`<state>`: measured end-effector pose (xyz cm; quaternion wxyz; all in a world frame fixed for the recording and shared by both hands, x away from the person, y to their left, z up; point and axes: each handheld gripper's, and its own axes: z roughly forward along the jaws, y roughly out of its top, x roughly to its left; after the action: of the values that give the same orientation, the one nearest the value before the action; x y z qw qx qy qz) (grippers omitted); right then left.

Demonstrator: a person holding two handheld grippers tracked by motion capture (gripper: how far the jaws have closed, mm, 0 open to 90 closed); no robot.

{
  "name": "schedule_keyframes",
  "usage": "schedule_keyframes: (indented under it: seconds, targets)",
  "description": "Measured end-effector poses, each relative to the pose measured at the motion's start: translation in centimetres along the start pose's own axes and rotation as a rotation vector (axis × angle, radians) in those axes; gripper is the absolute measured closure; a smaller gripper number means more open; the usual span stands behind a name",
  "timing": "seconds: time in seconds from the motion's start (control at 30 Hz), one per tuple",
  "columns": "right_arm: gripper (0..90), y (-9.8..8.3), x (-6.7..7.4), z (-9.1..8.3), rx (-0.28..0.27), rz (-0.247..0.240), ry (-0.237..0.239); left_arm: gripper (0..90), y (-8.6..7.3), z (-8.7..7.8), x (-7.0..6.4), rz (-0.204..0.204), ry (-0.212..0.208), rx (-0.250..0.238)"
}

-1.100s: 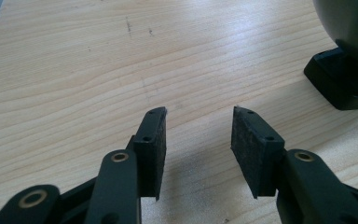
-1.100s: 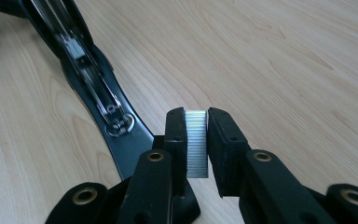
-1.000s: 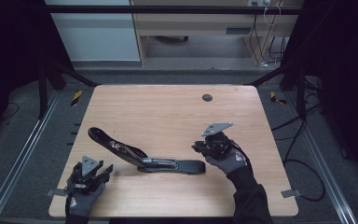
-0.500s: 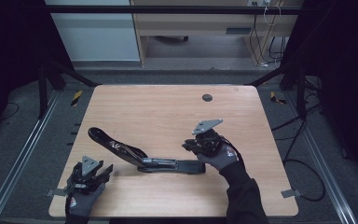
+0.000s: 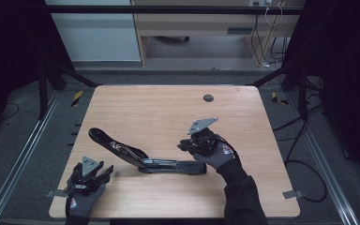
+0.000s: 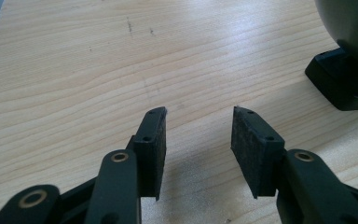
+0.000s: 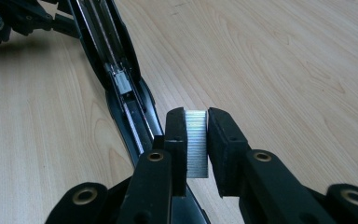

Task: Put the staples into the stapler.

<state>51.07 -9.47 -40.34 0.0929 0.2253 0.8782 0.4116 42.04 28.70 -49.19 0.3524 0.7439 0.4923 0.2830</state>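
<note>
The far half of the tabletop is open wood, broken only by a small dark round cap near the back edge. The near middle is blocked by the opened black stapler, which lies slantwise between the left gripper and the right gripper. The right side of the tabletop is free.

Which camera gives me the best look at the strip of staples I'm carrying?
The right gripper view: the strip of staples sits close up, clamped between the right gripper pads above the open stapler channel. The high view shows the right gripper over the stapler, staples too small to discern.
</note>
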Motion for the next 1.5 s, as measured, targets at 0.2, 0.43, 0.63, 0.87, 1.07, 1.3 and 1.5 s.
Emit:
schedule_keyframes:
  seconds: [0.2,0.43,0.63,0.87,1.07,1.3,1.5]
  targets:
    - [78.3,0.5,0.2,0.3,0.01,-0.026,0.023,55.0,0.0,0.0,0.0,0.0,-0.001,0.0]
    - [78.3,1.2,0.3,0.7,0.019,-0.06,0.061,55.0,0.0,0.0,0.0,-0.002,-0.003,-0.001]
    - [78.3,1.2,0.2,1.3,0.029,-0.063,0.074,55.0,0.0,0.1,0.0,-0.002,-0.001,0.0]
    - [78.3,1.2,0.4,2.0,0.038,-0.082,0.103,55.1,0.0,0.0,0.1,-0.005,-0.002,0.0]
    - [78.3,1.3,0.4,2.6,0.045,-0.096,0.137,55.0,0.0,0.0,0.0,-0.005,-0.001,-0.001]
    - [78.3,2.0,0.6,2.8,0.05,-0.12,0.156,55.1,0.0,0.1,0.0,-0.002,-0.002,0.0]
    - [78.3,2.2,0.7,3.4,0.071,-0.133,0.168,55.1,0.0,0.1,0.0,-0.004,-0.004,-0.002]
